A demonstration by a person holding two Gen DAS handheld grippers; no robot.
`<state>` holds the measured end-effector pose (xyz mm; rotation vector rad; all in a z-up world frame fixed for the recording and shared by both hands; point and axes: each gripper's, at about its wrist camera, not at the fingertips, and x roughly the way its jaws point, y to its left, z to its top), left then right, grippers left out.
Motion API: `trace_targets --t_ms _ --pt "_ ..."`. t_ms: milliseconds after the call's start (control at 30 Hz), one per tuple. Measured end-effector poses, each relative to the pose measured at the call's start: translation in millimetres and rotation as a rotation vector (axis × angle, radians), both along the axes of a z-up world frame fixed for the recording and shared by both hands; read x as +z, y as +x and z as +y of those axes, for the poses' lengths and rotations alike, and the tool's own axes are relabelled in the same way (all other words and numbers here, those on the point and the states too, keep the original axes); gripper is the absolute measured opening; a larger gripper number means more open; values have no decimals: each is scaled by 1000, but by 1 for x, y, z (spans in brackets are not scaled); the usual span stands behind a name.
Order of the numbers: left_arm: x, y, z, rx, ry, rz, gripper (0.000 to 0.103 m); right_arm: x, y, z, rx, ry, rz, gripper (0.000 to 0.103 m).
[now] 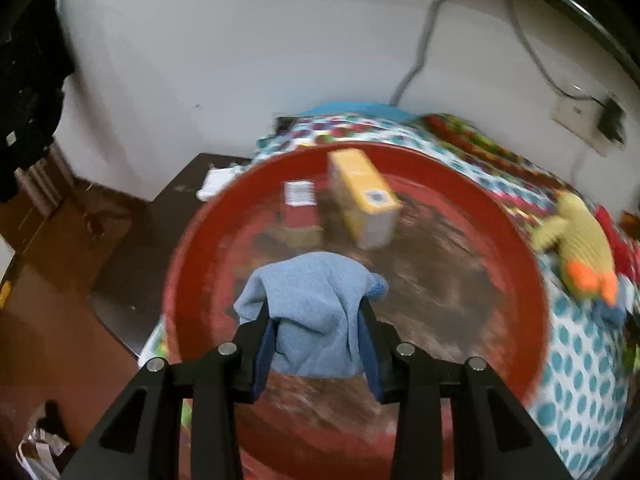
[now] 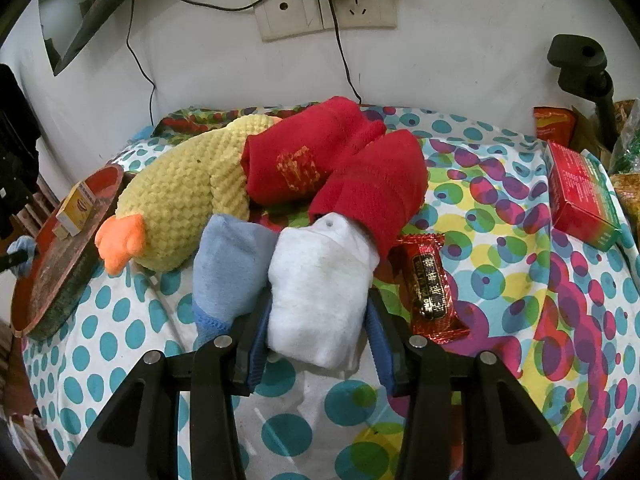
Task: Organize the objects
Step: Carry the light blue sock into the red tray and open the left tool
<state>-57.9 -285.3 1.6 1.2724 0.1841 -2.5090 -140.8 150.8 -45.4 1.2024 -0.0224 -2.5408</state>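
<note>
My left gripper (image 1: pixel 316 308) is shut on a light blue sock (image 1: pixel 316 280), which hangs above the round red tray (image 1: pixel 520 264). In the tray stand a yellow box (image 1: pixel 364 196) and a small red box (image 1: pixel 300 208). My right gripper (image 2: pixel 319 296) is shut on a white sock (image 2: pixel 320 280) that rests on the spotted cloth (image 2: pixel 500 240). Touching the white sock on its left lies another light blue sock (image 2: pixel 228 264). Behind them are two rolled red socks (image 2: pixel 328 160) and a yellow knitted duck (image 2: pixel 180 196). The red tray (image 2: pixel 44 280) shows at the far left of the right wrist view.
A red candy wrapper (image 2: pixel 432 284) lies right of the white sock. A red carton (image 2: pixel 580 196) and snack packets (image 2: pixel 554 124) sit at the right edge. Wall sockets with cables (image 2: pixel 324 8) are behind. A dark side table (image 1: pixel 136 256) stands left of the tray.
</note>
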Motion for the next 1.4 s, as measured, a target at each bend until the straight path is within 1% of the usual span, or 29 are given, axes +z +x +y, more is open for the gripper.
trace_targets --t_ms 100,200,267,400,467,567,733,800,867,1000,1100,1200,1300,1400 --pt "-1 -14 -19 22 -21 -15 38 -1 0 0 0 3 -2 42" --pt "-4 -27 -32 39 -58 -33 38 -1 -1 -1 -1 4 -5 43" --pt "-7 -33 -39 36 -44 -44 40 0 -2 -1 -1 5 -7 43" --pt "-12 -42 -51 59 -30 -51 40 0 -3 0 -2 8 -15 43" --pt "-14 -45 -55 63 -30 -56 40 1 -4 0 -3 12 -15 43" --pt "-17 -52 -61 69 -51 -65 40 3 -5 -1 -4 18 -15 43" --pt "-18 -60 -69 67 -24 -56 40 2 -6 -3 -5 29 -15 43" --pt "-20 -64 -70 66 -42 -62 41 2 -7 -3 -5 31 -15 44" --pt "-21 -65 -69 63 -61 -65 45 2 -7 -3 -5 32 -15 44" --pt "-23 -62 -69 64 -47 -64 48 1 -6 -3 -5 32 -15 44" --pt "-22 -56 -67 62 -38 -57 55 1 -6 -3 -5 31 -15 44" --pt "-19 -50 -64 53 -53 -48 62 1 -6 -3 -5 32 -14 44" --pt "-15 -44 -60 38 -63 -45 64 0 -6 -3 -5 32 -14 44" --pt "-11 -33 -56 28 -54 -37 64 0 -6 -2 -5 33 -14 44"
